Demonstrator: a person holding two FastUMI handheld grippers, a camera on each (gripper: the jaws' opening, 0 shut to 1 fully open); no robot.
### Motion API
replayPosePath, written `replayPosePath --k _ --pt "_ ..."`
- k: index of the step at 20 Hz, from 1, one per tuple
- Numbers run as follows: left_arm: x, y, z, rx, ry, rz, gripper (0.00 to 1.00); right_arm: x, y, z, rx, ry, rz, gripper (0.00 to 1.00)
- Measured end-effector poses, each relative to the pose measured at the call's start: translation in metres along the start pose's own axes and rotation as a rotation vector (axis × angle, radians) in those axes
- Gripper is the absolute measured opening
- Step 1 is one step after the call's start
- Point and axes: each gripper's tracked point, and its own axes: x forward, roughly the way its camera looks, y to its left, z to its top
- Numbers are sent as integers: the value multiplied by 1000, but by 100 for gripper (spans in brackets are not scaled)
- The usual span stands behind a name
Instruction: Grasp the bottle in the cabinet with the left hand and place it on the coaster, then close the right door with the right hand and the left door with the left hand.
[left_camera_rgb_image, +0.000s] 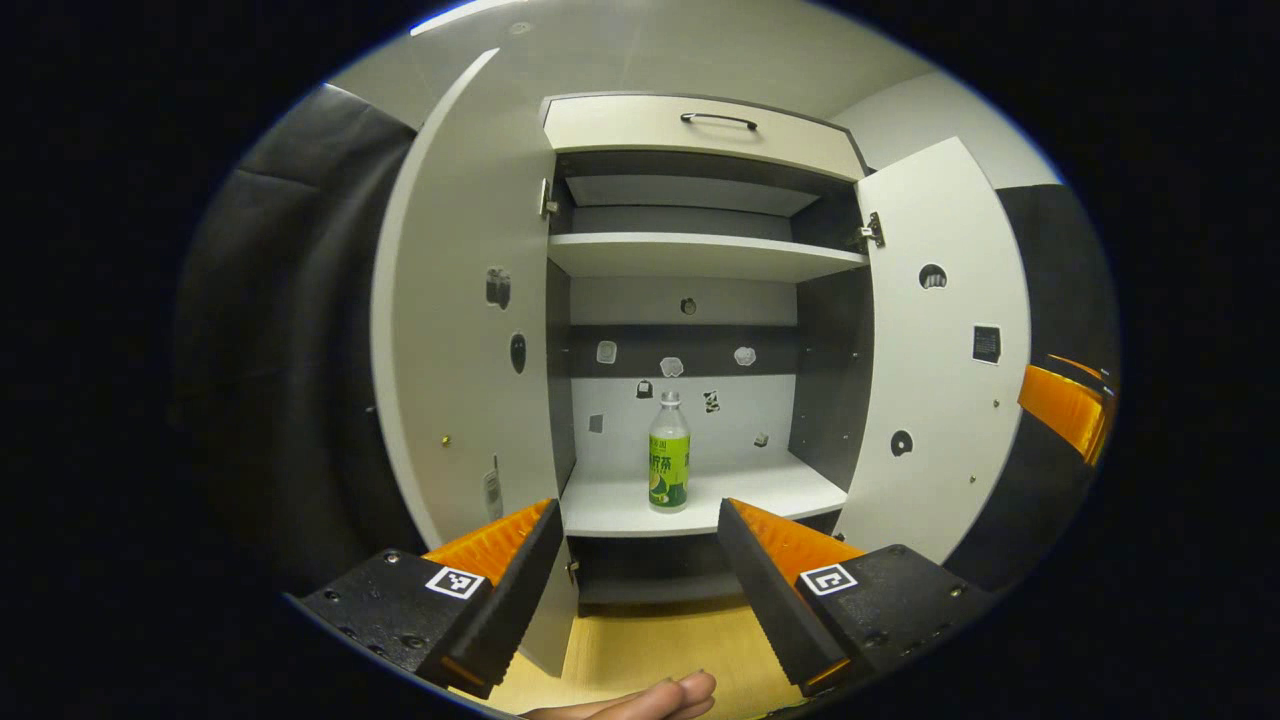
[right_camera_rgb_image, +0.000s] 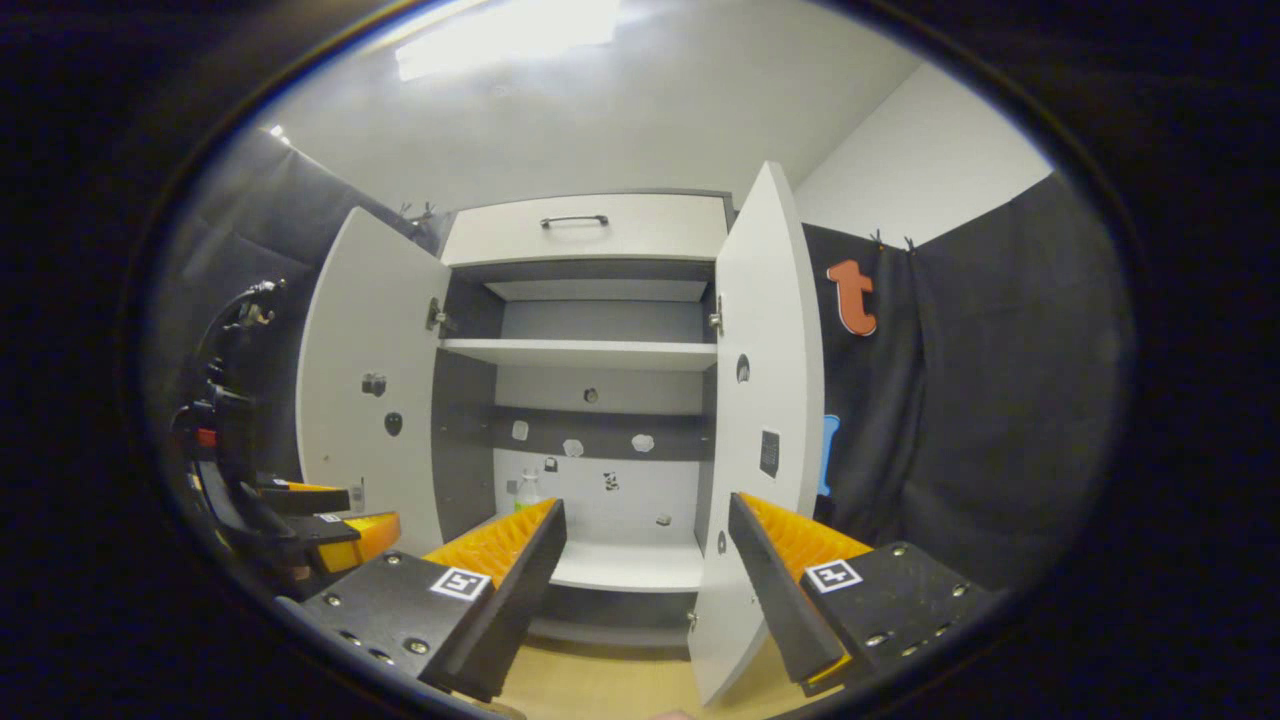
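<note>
One bottle (left_camera_rgb_image: 668, 452) on shelf (left_camera_rgb_image: 700, 495); two doors open; both jaws apart.

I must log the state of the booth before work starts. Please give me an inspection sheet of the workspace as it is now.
Surface: light wooden floor or board in front of the cabinet.
Job's things: bottle upright on the lower shelf, untouched; left door and right door both open; coaster: nothing seen.
Clutter: small stickers on the back wall and doors.
Grippers: left claw open, aimed at the bottle, short of it; right claw open, facing the right door's edge.
Cables: dark cable above the left claw.
Surroundings: black cloth walls, ceiling light.
</note>
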Motion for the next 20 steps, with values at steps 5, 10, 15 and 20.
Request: replayPosePath --k 5,10,15,20 --pt "69 -8 -2 -4 -9 -40 99 29 4 -10 6 0 -15 99" --pt "146 -16 -3 7 -23 -46 99 48 8 -19 -11 -20 -2 98" --pt "209 -32 -21 -15 -10 -72 99 62 6 -30 -13 0 -6 94" --pt "262 -18 -43 11 -7 -16 99 65 5 -30 8 -19 -6 99"
